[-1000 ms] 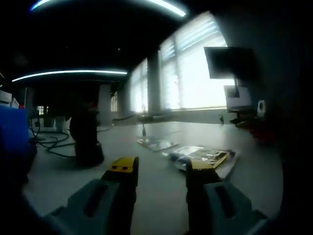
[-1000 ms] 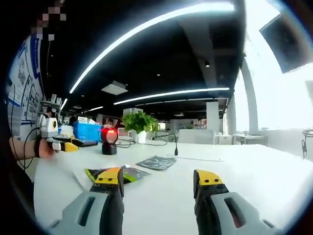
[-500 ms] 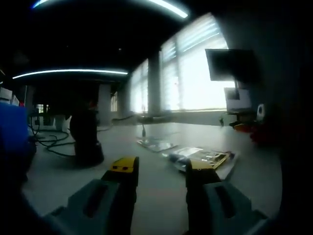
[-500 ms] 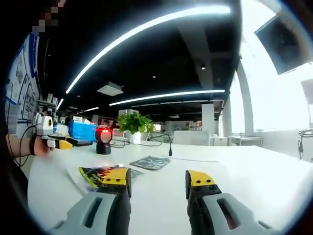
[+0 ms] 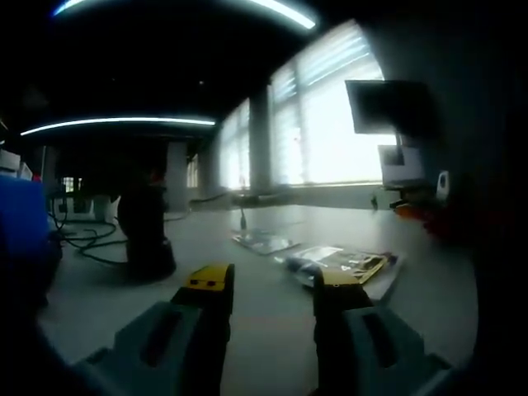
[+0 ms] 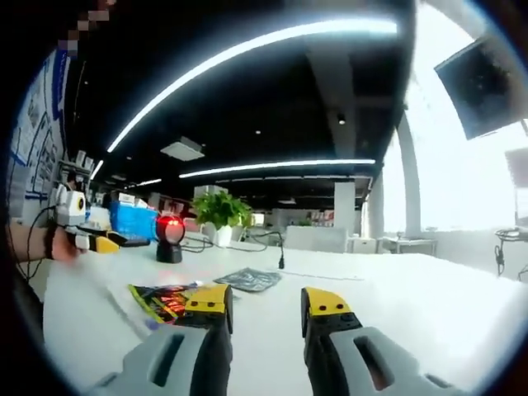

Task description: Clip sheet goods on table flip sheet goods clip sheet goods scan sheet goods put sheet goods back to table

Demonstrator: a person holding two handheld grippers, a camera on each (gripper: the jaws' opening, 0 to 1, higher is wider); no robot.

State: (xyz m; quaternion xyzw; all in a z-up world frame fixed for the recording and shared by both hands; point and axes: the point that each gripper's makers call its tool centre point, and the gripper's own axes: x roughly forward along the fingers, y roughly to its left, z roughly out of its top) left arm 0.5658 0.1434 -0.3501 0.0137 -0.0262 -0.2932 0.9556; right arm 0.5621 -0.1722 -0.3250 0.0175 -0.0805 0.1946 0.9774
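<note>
A yellow-and-black sheet packet [image 5: 345, 266] lies on a white sheet on the table, just beyond my left gripper's right jaw. The left gripper [image 5: 272, 282] is open, nothing between its yellow-tipped jaws. In the right gripper view the same colourful packet [image 6: 162, 298] lies flat, left of and just past the left jaw. My right gripper [image 6: 266, 302] hovers low over the white table [image 6: 396, 305], open with a narrowed gap and nothing in it. The left gripper [image 6: 92, 242] appears at the far left, held by a hand.
A grey foil packet [image 6: 248, 279] [image 5: 264, 241] lies farther back. A scanner [image 6: 169, 236] with a red light stands behind it, dark in the left gripper view [image 5: 147, 236]. A blue box [image 6: 132, 221], a potted plant [image 6: 219, 211] and cables sit at the table's far side.
The right gripper's jaws have drawn closer together, and its view has shifted a little toward the colourful packet. The left gripper view is the same.
</note>
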